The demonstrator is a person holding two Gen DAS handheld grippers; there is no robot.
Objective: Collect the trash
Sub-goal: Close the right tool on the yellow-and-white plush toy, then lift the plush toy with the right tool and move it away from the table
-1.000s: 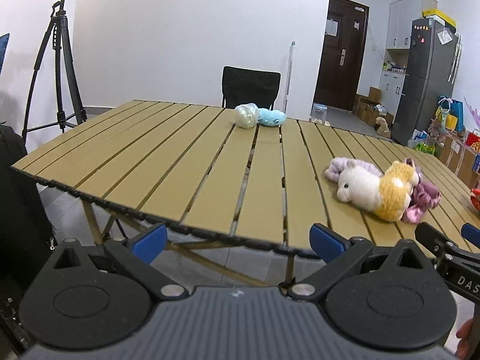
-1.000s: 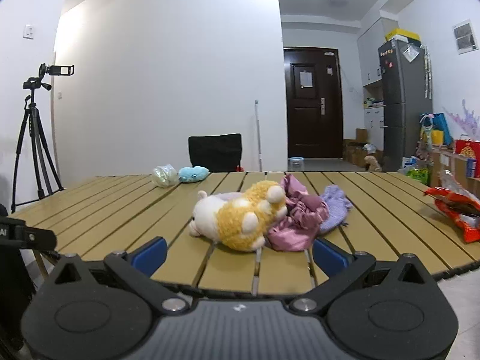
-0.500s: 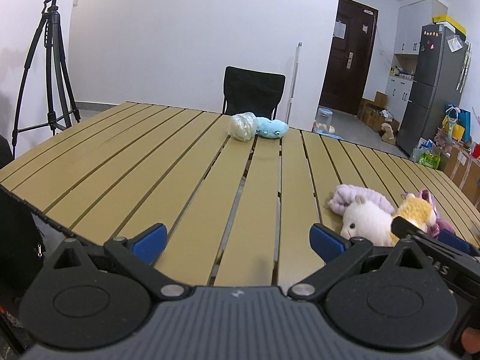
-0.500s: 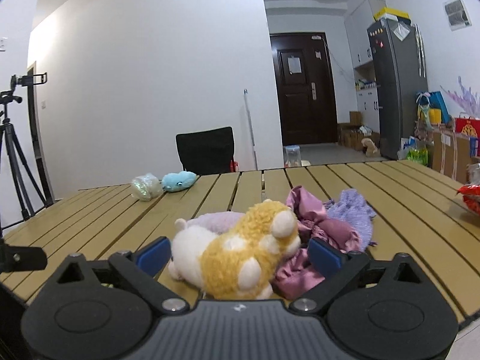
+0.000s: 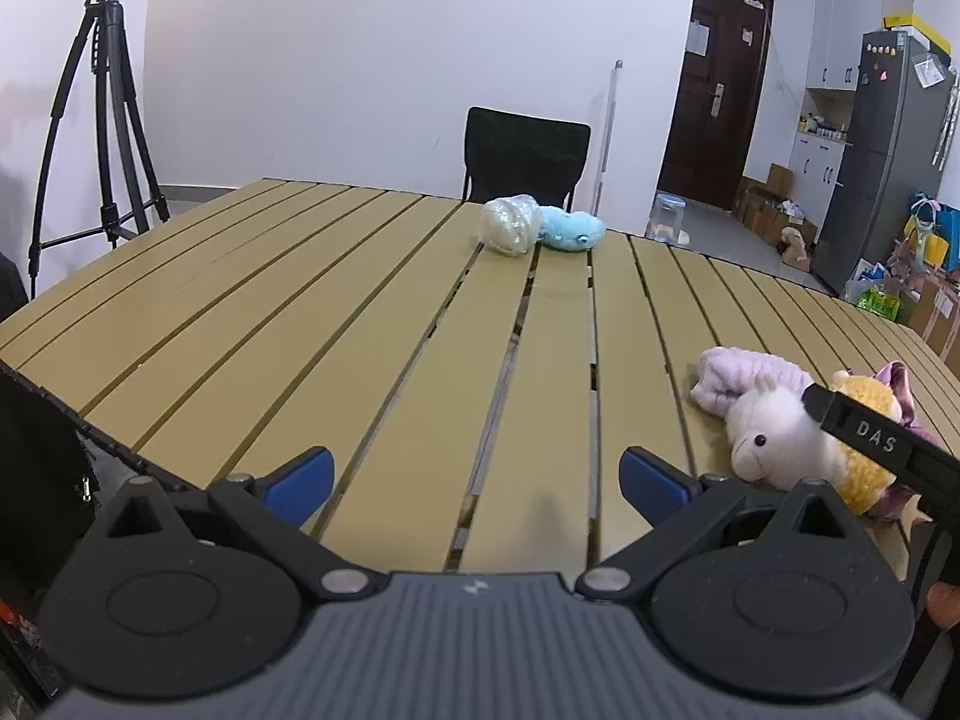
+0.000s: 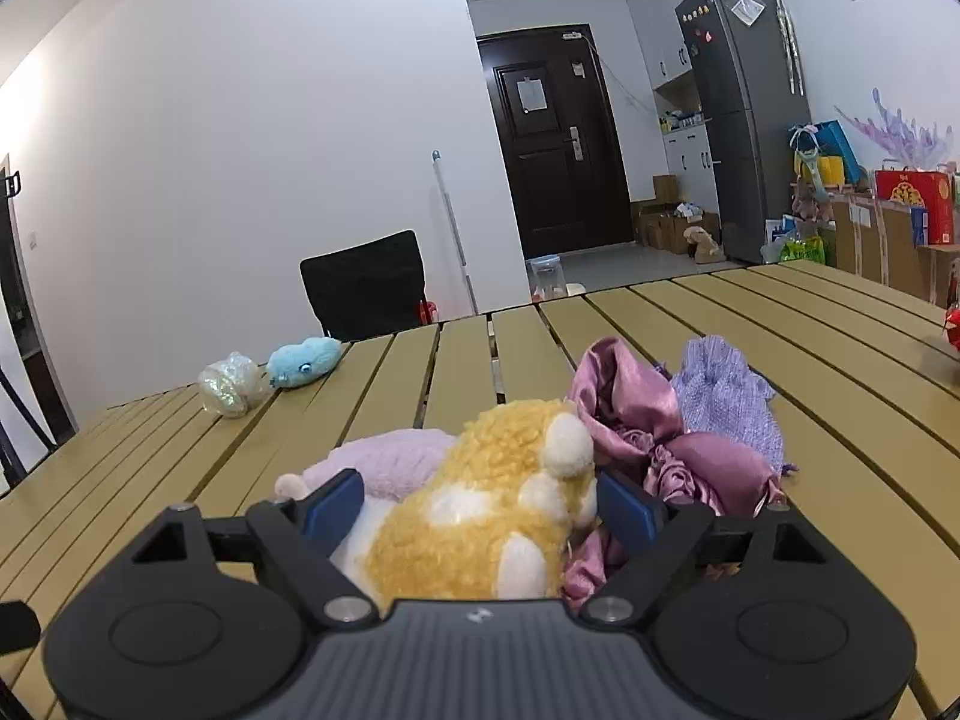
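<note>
A white and yellow plush toy [image 6: 480,516] lies on the slatted tan table [image 6: 780,324] against a pink satin cloth [image 6: 630,402] and a lilac knit cloth [image 6: 726,396]. My right gripper [image 6: 480,507] has the toy between its blue pads. Its jaws are closing and I see no squeeze on the fur. In the left wrist view the same plush toy [image 5: 780,438] sits at the right, with one of the right gripper's fingers [image 5: 870,435] across it. My left gripper [image 5: 477,477] is open and empty over the near table [image 5: 300,312] edge. A crumpled clear plastic wrapper [image 5: 510,232] lies far back.
A blue plush [image 5: 570,231] lies beside the wrapper. A fuzzy lilac piece [image 5: 744,378] lies under the toy's head. A red packet [image 6: 953,327] shows at the far right edge. Behind the table stand a black chair [image 5: 525,162] and a tripod [image 5: 114,120].
My right gripper has moved forward until the plush toy sits between its jaws, and the jaws have narrowed. My left gripper has advanced over the table's near edge.
</note>
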